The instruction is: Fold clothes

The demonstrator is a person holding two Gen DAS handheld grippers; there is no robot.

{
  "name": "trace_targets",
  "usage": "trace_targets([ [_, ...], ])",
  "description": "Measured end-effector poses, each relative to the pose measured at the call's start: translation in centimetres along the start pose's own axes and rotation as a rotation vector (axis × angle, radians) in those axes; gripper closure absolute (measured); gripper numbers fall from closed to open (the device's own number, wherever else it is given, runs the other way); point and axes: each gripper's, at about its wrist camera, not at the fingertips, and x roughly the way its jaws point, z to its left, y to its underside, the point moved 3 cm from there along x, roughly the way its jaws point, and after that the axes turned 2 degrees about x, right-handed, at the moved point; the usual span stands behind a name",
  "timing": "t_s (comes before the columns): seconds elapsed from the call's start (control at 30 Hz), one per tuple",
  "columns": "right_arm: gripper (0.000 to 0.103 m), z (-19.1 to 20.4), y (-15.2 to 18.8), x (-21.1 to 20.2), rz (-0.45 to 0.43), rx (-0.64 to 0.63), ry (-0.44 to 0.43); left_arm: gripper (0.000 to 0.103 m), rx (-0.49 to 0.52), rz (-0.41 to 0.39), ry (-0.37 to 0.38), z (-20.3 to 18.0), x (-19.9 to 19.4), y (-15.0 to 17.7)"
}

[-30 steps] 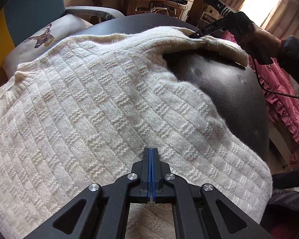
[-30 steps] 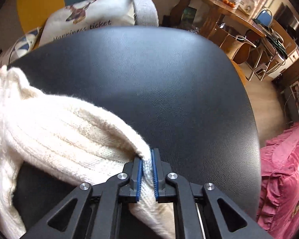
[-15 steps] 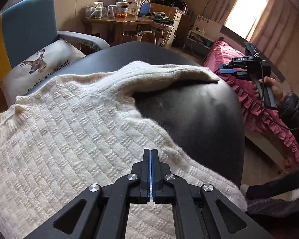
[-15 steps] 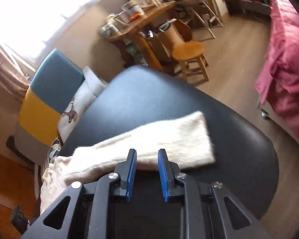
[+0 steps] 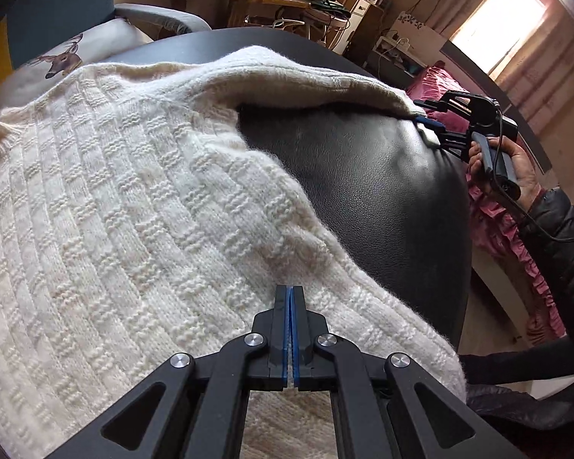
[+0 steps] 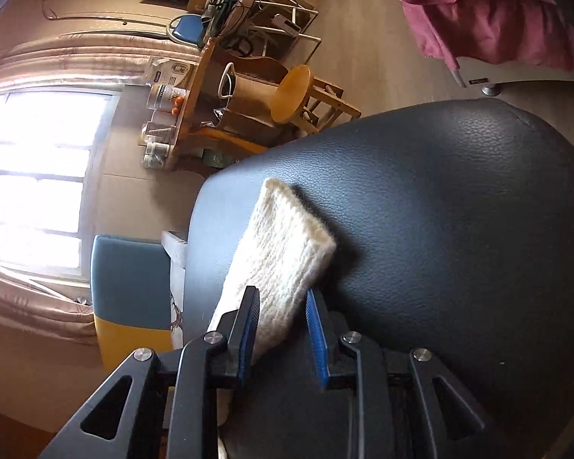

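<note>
Sweater sleeve — right gripper back around it, jaws apart.

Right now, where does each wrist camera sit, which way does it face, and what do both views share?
Left wrist: low over the cream sweater, looking across the black table; own shut left gripper, plus the right gripper in its hand.
Right wrist: rolled sideways above the table, facing the window; own open right gripper straddling the sleeve cuff.
Shared: sweater sleeve, table, blue-and-yellow chair.
</note>
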Motion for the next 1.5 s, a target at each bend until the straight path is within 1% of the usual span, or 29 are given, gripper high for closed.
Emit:
trace_targets([
  [0.03,0.087,0.6,0.1,0.2,-0.021,-0.050,0.046,0.102,-0.014,0.001,0.010,0.2,0.0,0.0],
  [0.07,0.096,1.1,0.1,0.5,-0.031,-0.091,0.085,0.102,-0.021,0.001,0.019,0.3,-0.1,0.0],
  [0.1,0.098,1.5,0.1,0.8,-0.032,-0.115,0.106,0.102,-0.023,-0.002,0.023,0.4,-0.1,0.1],
  [0.2,0.102,3.6,0.2,0.3,-0.038,-0.204,0.116,0.102,-0.026,-0.010,0.026,0.3,-0.4,0.6],
  [0.3,0.102,6.3,0.8,-2.4,-0.052,-0.341,0.126,0.102,-0.026,-0.017,0.045,0.3,-1.0,0.9],
  [0.37,0.102,7.1,1.0,-4.1,-0.060,-0.410,0.170,0.102,-0.027,-0.019,0.051,0.6,-1.1,1.2],
  [0.4,0.098,7.0,1.1,-4.4,-0.037,-0.419,0.177,0.102,-0.033,-0.020,0.053,0.7,-1.1,1.4],
  [0.43,0.097,6.4,1.0,-4.4,0.001,-0.373,0.139,0.102,-0.038,-0.021,0.056,0.8,-1.2,1.5],
  [0.47,0.092,5.6,0.9,-4.4,0.039,-0.314,0.091,0.102,-0.043,-0.022,0.059,0.9,-1.3,1.7],
  [0.5,0.074,4.6,0.8,-4.1,0.066,-0.245,0.082,0.102,-0.049,-0.023,0.062,0.9,-1.3,1.9],
  [0.53,0.073,3.5,0.7,-3.7,0.082,-0.180,0.090,0.102,-0.054,-0.024,0.065,1.0,-1.4,2.0],
  [0.63,0.074,0.7,0.5,-1.9,0.089,-0.015,0.069,0.102,-0.049,-0.026,0.056,0.9,-1.2,1.7],
  [0.73,0.074,0.3,-0.1,-0.4,0.052,0.044,0.018,0.102,-0.043,-0.024,0.049,0.7,-1.2,1.8],
  [0.83,0.075,1.6,-0.6,1.2,0.028,0.016,0.041,0.102,-0.050,-0.024,0.058,0.6,-0.8,1.6],
  [0.87,0.075,2.1,-0.8,1.7,0.020,-0.004,0.056,0.102,-0.053,-0.025,0.061,0.6,-0.8,1.7],
  [0.9,0.083,2.7,-0.9,2.1,0.015,-0.046,0.087,0.102,-0.057,-0.026,0.064,0.7,-0.8,1.7],
  [0.97,0.096,3.9,-1.0,2.8,-0.001,-0.149,0.190,0.102,-0.064,-0.027,0.070,0.8,-0.8,1.9],
  [1.07,0.100,5.4,-0.8,3.3,0.020,-0.310,0.290,0.102,-0.071,-0.028,0.078,0.8,-0.8,2.0],
  [1.13,0.103,6.2,-0.4,3.4,0.067,-0.448,0.393,0.102,-0.059,-0.027,0.077,0.8,-1.0,2.2],
  [1.17,0.103,6.3,0.0,3.4,0.103,-0.505,0.432,0.102,-0.054,-0.027,0.076,0.8,-1.1,2.3],
  [1.23,0.103,6.2,0.5,2.8,0.153,-0.553,0.480,0.102,-0.054,-0.029,0.080,0.7,-1.2,2.4],
  [1.27,0.103,6.3,0.7,2.3,0.157,-0.570,0.508,0.102,-0.061,-0.030,0.085,0.7,-1.2,2.4],
  [1.3,0.098,6.7,1.0,1.7,0.136,-0.603,0.496,0.102,-0.067,-0.032,0.089,0.7,-1.2,2.5],
  [1.37,0.097,8.0,1.4,0.3,0.084,-0.661,0.440,0.102,-0.065,-0.031,0.086,1.3,-1.4,2.1],
  [1.43,0.090,9.4,1.7,0.3,0.087,-0.683,0.349,0.102,-0.055,-0.030,0.077,1.6,-1.9,2.2],
  [1.47,0.085,10.1,1.8,0.7,0.085,-0.696,0.349,0.101,-0.048,-0.027,0.068,1.6,-1.9,2.2],
  [1.5,0.085,10.7,1.8,1.6,0.091,-0.721,0.364,0.101,-0.041,-0.026,0.060,1.6,-2.0,2.1],
])
